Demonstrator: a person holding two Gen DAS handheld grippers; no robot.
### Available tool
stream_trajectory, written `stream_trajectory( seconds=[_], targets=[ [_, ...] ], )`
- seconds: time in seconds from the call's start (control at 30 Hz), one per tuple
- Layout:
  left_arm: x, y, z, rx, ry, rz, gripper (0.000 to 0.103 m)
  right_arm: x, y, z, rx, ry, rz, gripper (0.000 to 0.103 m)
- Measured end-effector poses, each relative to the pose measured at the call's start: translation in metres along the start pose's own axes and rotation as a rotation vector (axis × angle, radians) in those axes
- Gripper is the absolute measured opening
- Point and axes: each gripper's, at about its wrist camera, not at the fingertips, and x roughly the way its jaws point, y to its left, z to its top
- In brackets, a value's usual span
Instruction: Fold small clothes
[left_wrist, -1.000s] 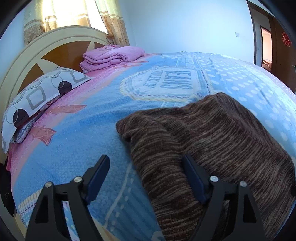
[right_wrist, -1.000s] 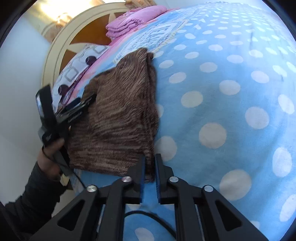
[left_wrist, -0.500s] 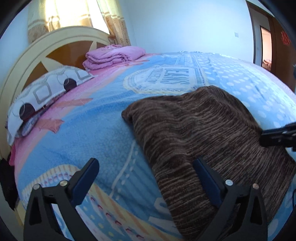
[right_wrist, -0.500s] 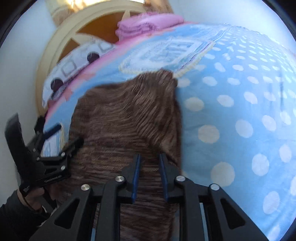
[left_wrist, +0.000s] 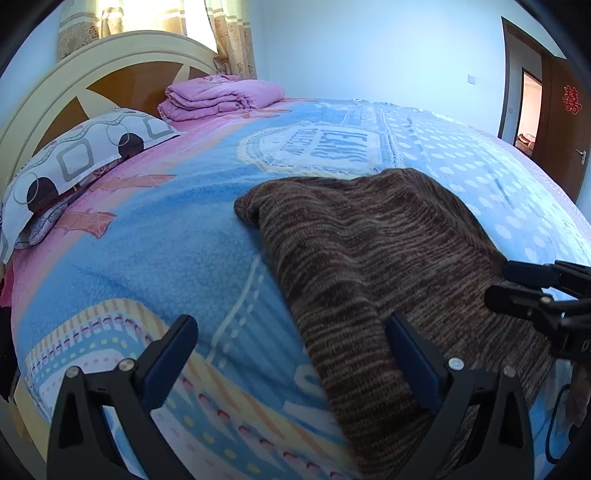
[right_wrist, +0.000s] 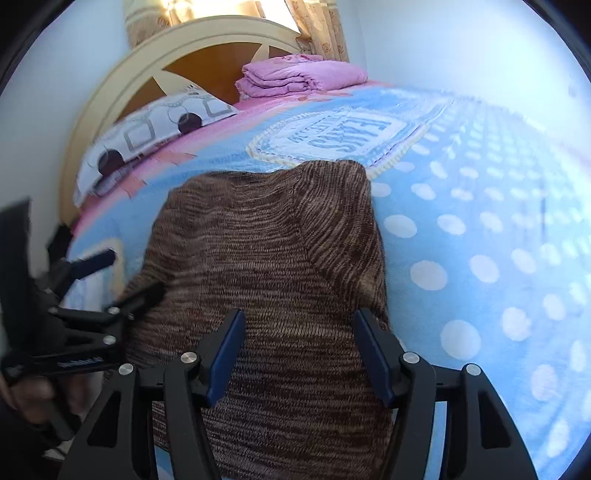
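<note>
We had the brown knit garment (right_wrist: 273, 280) lying folded near the bed's (left_wrist: 147, 236) front edge, both the left tool (left_wrist: 291, 354) and right tool (right_wrist: 299, 350) spread and holding nothing, so the next fold seemed to call for pinching an edge.

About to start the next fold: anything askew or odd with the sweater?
Nothing stands out. The brown sweater lies folded on the bed, slightly rumpled at its far edge. Both tools, left and right, are open and hold nothing.
</note>
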Motion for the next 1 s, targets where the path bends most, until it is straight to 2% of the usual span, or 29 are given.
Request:
stream_trajectory(
  seconds=[0.13, 0.2, 0.3, 0.5, 0.7, 1.0],
  targets=[
    [-0.022, 0.004, 0.003, 0.004, -0.007, -0.013, 0.103, -0.035, 0.006, -0.002, 0.064, -0.06, 0.008, 0.062],
    [-0.042, 0.006, 0.005, 0.011, -0.054, -0.029, 0.103, -0.059, 0.014, -0.004, 0.053, -0.124, -0.038, 0.064],
    [-0.069, 0.009, 0.009, 0.009, -0.118, -0.048, 0.103, -0.081, 0.023, -0.005, 0.04, -0.177, -0.059, 0.066],
    [-0.098, 0.005, 0.017, 0.014, -0.182, -0.074, 0.103, -0.108, 0.039, -0.008, 0.006, -0.25, -0.089, 0.066],
    [-0.113, -0.003, 0.02, 0.025, -0.215, -0.08, 0.103, -0.122, 0.039, -0.011, 0.018, -0.274, -0.09, 0.066],
    [-0.114, -0.005, 0.017, 0.027, -0.21, -0.074, 0.103, -0.132, 0.035, -0.013, 0.046, -0.296, -0.084, 0.067]
  ],
)
